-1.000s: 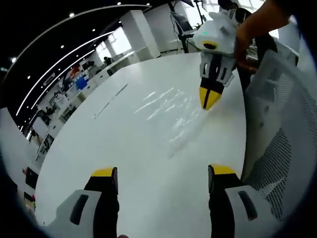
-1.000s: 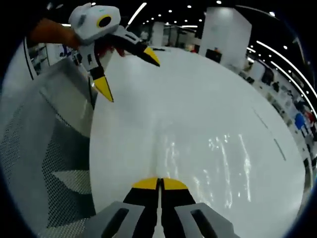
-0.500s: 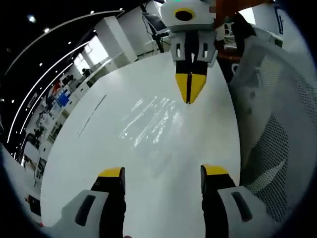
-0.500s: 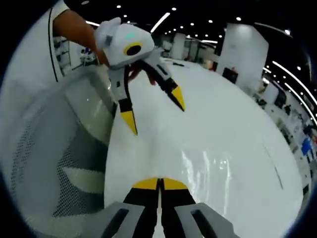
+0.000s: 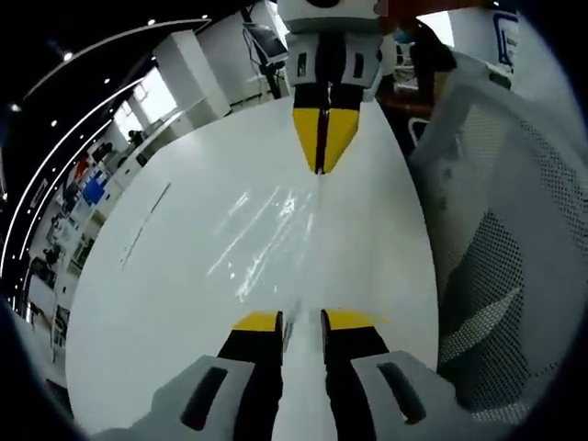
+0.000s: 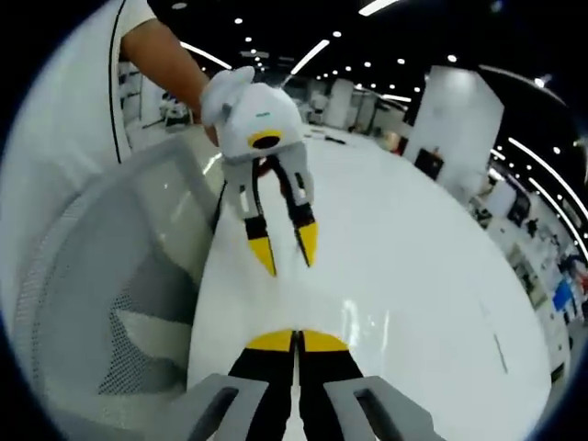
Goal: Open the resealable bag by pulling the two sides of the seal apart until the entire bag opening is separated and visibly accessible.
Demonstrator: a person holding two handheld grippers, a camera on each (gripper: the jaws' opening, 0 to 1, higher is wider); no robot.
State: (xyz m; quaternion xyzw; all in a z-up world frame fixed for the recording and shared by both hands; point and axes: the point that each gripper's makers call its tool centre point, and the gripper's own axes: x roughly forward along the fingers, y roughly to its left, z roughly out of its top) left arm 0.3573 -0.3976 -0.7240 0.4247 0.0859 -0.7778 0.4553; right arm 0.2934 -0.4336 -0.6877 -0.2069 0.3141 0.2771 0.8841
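Since the earlier frames the left gripper (image 5: pixel 300 321) has been narrowed from wide apart to a slim gap at the near edge of the clear bag (image 5: pixel 266 230), flat on the white table (image 5: pixel 165 276). The right gripper (image 6: pixel 296 338) is clamped together on the bag's far edge. Contact with the film cannot be confirmed; the seal looks unopened, so all pulling is judged left.
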